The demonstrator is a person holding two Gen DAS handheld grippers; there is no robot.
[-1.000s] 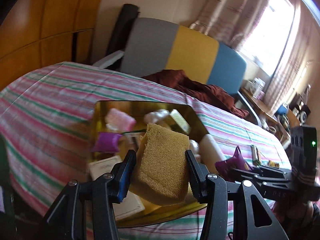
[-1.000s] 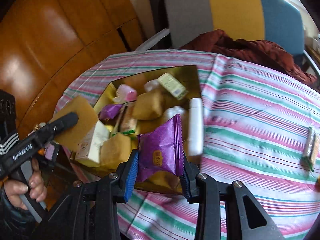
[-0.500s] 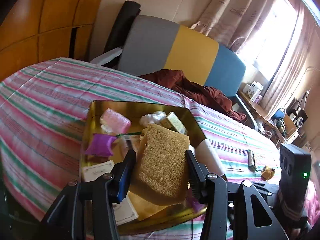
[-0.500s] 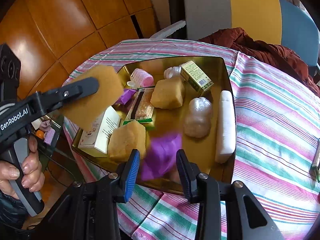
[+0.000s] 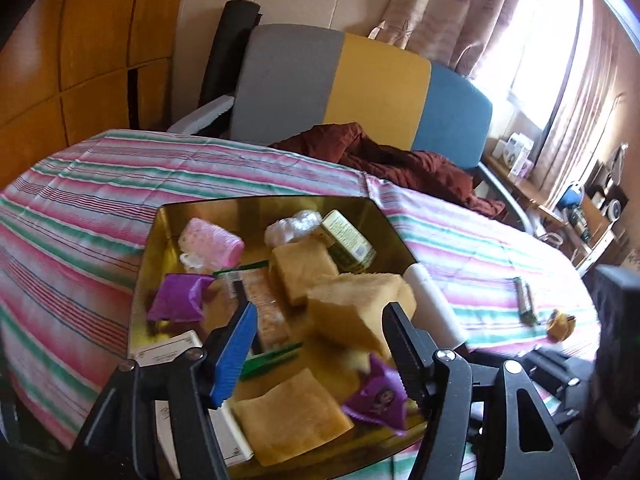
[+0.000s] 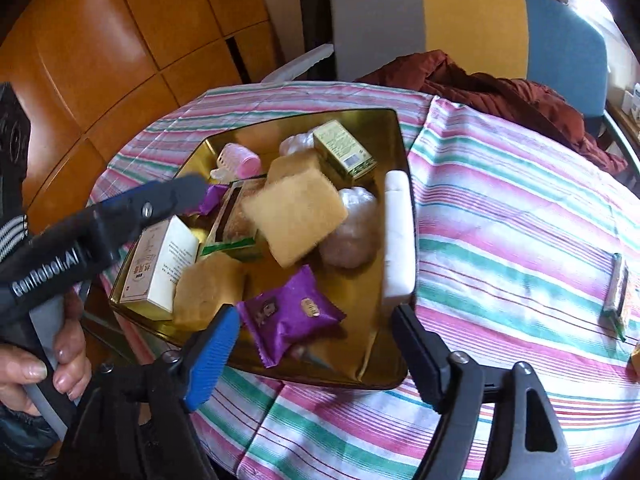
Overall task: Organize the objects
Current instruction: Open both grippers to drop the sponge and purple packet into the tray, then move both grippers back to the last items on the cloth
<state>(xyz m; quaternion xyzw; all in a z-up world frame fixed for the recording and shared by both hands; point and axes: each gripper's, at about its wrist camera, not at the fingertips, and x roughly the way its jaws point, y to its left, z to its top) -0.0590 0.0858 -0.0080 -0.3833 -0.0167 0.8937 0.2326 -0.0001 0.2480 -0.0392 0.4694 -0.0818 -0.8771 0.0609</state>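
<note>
A gold tray (image 6: 396, 128) on the striped tablecloth holds several small items. My left gripper (image 5: 319, 312) hangs over its near side with the jaws opening. A tan sponge (image 5: 352, 308) tips away between them, and neither pad presses on it. In the right wrist view that sponge (image 6: 294, 216) lies tilted on the pile, clear of the left gripper's fingers (image 6: 176, 196). My right gripper (image 6: 316, 320) is over the tray's front edge, its jaws opening wide. A purple snack packet (image 6: 292, 316) lies loose in the tray below them and shows in the left wrist view too (image 5: 376, 396).
The tray also holds a white box (image 6: 160, 264), a green box (image 6: 344, 152), a pink roller (image 6: 236, 160), other sponges and a long white bar (image 6: 398, 236). A green wrapped bar (image 6: 620, 292) lies on the cloth to the right. A chair with a dark red cloth (image 6: 500, 88) stands behind.
Both grippers have opened. The sponge has left the left gripper's pads and tipped onto the pile. The purple packet has dropped from the right gripper into the tray. The left gripper moved over the tray.
</note>
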